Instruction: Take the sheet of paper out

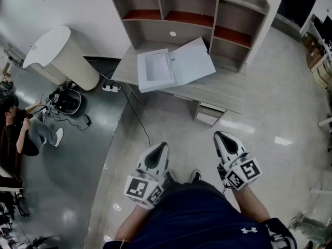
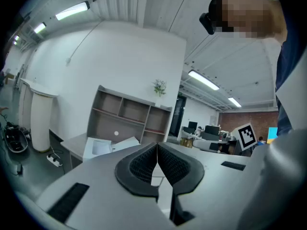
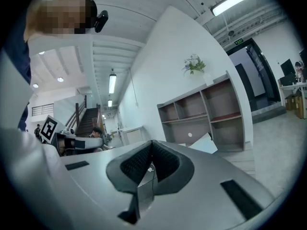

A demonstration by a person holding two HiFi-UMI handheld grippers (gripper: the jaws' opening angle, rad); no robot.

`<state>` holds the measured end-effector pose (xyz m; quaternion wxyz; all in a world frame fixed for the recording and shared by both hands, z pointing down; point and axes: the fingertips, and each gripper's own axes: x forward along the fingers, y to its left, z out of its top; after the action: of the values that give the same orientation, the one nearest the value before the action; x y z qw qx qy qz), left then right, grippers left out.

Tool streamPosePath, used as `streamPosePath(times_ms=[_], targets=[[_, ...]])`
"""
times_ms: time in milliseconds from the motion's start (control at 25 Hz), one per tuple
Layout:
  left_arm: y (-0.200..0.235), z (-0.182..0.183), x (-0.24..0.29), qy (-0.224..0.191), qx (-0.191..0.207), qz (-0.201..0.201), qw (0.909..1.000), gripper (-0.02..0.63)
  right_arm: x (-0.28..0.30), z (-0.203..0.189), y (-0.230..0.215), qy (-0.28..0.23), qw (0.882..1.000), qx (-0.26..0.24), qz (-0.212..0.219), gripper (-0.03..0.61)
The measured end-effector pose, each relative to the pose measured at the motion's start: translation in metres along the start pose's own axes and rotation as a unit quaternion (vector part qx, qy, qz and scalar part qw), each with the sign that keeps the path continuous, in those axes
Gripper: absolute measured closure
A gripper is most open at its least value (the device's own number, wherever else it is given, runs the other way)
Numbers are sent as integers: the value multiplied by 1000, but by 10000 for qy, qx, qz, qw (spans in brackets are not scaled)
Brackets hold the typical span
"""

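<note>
An open white folder [image 1: 175,64] lies on the grey desk [image 1: 223,92] ahead of me, its left half a shallow tray and its right half a raised flap; any sheet inside is not distinguishable. It shows small in the left gripper view as the folder [image 2: 108,146] and as a white corner [image 3: 204,144] in the right gripper view. My left gripper [image 1: 161,148] and right gripper [image 1: 220,136] hang low near my body, well short of the desk, both shut and empty, jaws pressed together.
A shelf unit [image 1: 189,17] with red-lined compartments stands at the back of the desk. A white rounded bin [image 1: 62,53] is at left, with a cable and power strip [image 1: 110,87] on the floor. A person [image 1: 21,128] sits at far left.
</note>
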<state>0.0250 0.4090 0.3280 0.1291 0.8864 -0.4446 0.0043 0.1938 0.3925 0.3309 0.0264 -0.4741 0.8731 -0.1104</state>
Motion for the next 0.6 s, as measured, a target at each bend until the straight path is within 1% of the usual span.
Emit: streamPosePath(times_ms=[240,360,480,600], targets=[[-1,3,2,31,84,57,9999,597,-1,1,-2,6,10000,8,22,565],[-7,0,3,28,55,106,9999,597,-7,0,-6,-31,10000,34,62,565],[-12,1,4,-14,17,160,9999,597,-13,3,-10,-158,9996,178,147,565],[-18,1,6,-83,-10,235,9997,597,-18,2,-21,-147,9992,348,139,565]])
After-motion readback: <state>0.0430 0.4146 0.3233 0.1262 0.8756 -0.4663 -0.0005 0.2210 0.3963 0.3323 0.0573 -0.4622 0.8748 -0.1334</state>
